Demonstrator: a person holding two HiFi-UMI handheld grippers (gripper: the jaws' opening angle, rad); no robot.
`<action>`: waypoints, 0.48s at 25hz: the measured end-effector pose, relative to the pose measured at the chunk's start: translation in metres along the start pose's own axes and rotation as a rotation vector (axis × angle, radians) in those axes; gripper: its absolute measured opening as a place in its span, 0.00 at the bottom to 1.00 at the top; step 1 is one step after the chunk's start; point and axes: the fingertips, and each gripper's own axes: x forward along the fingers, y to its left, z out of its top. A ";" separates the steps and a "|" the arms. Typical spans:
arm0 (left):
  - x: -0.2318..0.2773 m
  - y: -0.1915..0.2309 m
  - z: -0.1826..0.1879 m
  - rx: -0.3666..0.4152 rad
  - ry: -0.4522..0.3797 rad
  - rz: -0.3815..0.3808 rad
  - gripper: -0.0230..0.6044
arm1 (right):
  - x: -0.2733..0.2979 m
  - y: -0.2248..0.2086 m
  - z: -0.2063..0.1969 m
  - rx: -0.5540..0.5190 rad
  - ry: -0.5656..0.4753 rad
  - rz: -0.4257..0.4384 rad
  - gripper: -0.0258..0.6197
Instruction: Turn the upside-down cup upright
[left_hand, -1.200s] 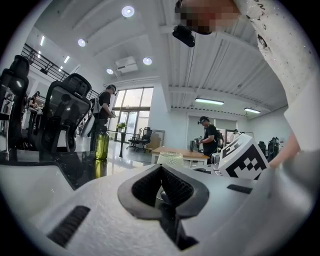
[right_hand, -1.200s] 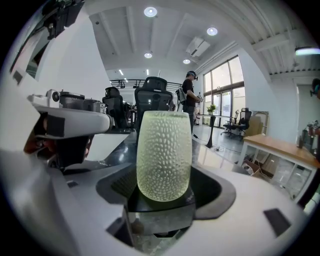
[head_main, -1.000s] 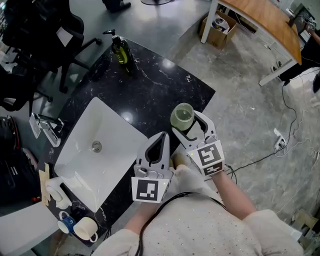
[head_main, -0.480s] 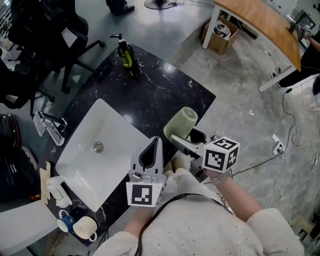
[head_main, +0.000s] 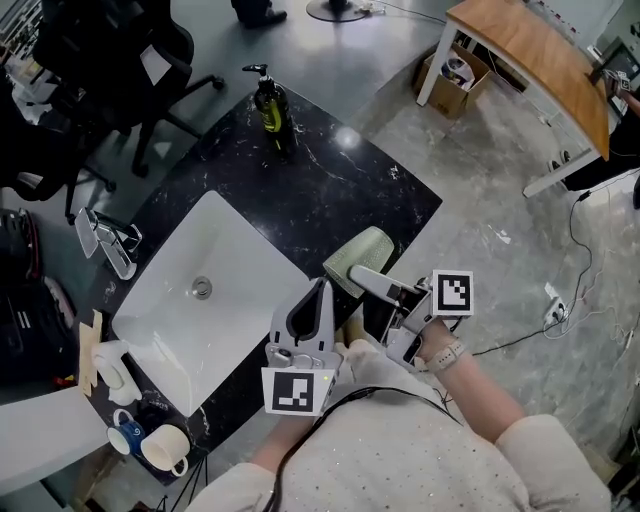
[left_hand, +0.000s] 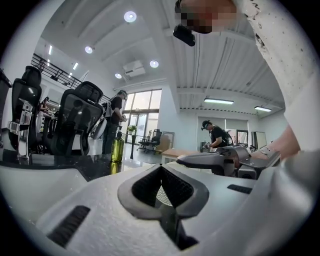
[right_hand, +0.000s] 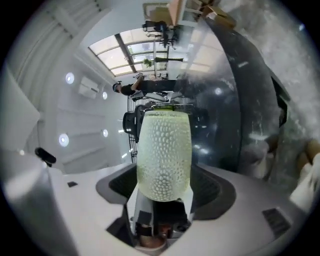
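Note:
The pale green dimpled cup (head_main: 357, 262) hangs tipped on its side over the near right part of the black marble counter (head_main: 330, 190). My right gripper (head_main: 368, 282) is shut on it, rolled so its marker cube faces up and to the right. In the right gripper view the cup (right_hand: 164, 155) fills the space between the jaws of that gripper (right_hand: 164, 187), its far end pointing away. My left gripper (head_main: 318, 296) stands just left of the cup, shut on nothing. In the left gripper view its tips (left_hand: 161, 172) meet, and the right gripper (left_hand: 220, 160) shows at the right.
A white sink (head_main: 170, 330) with a chrome faucet (head_main: 108, 240) takes up the counter's left side. A green soap bottle (head_main: 268, 105) stands at the far corner. Two mugs (head_main: 150, 447) sit near the front left. The counter's right edge drops to the floor; a wooden table (head_main: 540, 50) and a cardboard box (head_main: 455, 75) lie beyond.
My right gripper has rolled over with the cup, turning it from standing on end to lying sideways and bringing it slightly nearer. The left gripper has stayed almost still.

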 end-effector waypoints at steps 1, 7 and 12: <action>0.000 0.000 0.001 0.004 -0.003 0.000 0.05 | 0.002 0.002 -0.002 0.058 -0.004 0.034 0.55; -0.004 0.007 0.008 0.015 -0.008 0.029 0.05 | 0.007 0.014 -0.007 0.369 -0.017 0.254 0.55; -0.009 0.010 0.014 0.039 -0.001 0.041 0.05 | 0.007 0.017 -0.008 0.582 -0.039 0.431 0.55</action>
